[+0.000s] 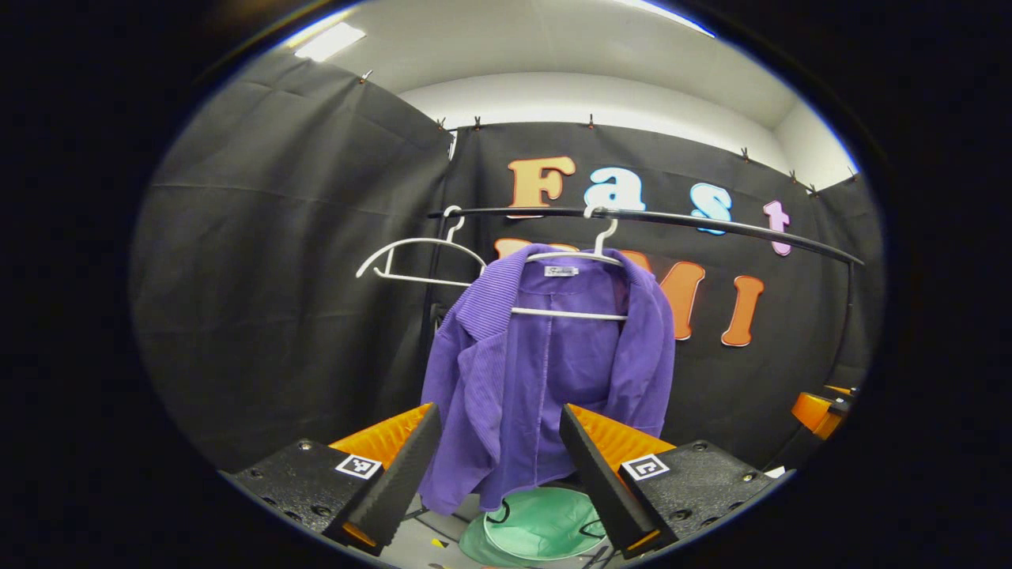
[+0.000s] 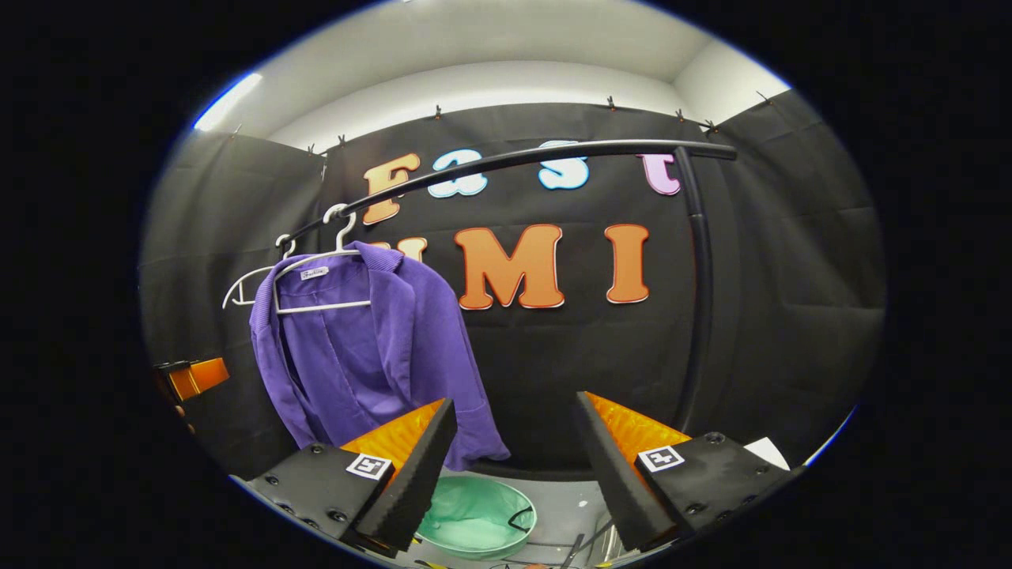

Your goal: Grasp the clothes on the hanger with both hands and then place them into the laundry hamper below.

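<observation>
A purple jacket (image 1: pixel 545 371) hangs on a white hanger (image 1: pixel 581 261) from the black rail (image 1: pixel 672 220), above the green laundry hamper (image 1: pixel 541 521) on the floor. We hold the left gripper (image 1: pixel 500 466) and right gripper (image 2: pixel 514 466) wide apart, both short of the cloth, an empty hanger (image 1: pixel 415 257) beside it.

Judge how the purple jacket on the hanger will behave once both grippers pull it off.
The purple jacket is probably floppy: it hangs in folds and its sleeves droop. It likely slides easily off the white hanger, hanging open in front. It looks light, ribbed fabric.
</observation>
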The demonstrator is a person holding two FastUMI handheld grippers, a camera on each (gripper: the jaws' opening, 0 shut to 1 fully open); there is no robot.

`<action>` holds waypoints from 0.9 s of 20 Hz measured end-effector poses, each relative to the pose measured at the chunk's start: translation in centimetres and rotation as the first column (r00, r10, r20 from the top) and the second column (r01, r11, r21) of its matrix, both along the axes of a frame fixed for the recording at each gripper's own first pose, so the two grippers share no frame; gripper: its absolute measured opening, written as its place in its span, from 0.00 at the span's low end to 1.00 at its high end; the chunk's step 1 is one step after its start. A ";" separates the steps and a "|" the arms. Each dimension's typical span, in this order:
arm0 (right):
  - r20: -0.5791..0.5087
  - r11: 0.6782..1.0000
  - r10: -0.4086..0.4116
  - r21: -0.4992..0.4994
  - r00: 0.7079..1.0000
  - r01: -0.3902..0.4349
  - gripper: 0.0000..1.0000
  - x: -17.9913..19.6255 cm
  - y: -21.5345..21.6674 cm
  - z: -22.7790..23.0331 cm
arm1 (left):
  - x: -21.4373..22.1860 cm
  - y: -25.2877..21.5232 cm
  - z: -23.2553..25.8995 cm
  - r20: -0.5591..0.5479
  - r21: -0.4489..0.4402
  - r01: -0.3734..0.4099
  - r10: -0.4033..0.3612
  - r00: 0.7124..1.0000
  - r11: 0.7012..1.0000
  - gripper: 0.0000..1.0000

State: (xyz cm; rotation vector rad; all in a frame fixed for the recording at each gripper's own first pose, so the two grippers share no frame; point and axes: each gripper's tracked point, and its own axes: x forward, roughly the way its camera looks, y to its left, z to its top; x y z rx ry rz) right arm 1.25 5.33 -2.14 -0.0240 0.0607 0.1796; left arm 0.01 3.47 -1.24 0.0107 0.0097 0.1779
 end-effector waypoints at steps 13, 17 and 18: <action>0.006 0.994 0.104 0.040 0.995 -0.104 0.98 9.7 12.2 -1.6 | 9.4 2.3 -3.3 -0.065 0.022 0.001 0.001 0.998 1.000 0.95; 0.001 0.990 0.143 0.012 0.990 -0.143 0.98 13.1 16.7 -2.3 | 12.3 3.7 -3.8 -0.065 0.026 -0.022 0.024 0.998 0.999 0.95; -0.008 0.988 0.155 0.017 0.988 -0.155 0.98 13.8 17.7 -2.5 | 12.9 4.0 -4.0 -0.067 0.023 -0.027 0.028 0.997 0.999 0.95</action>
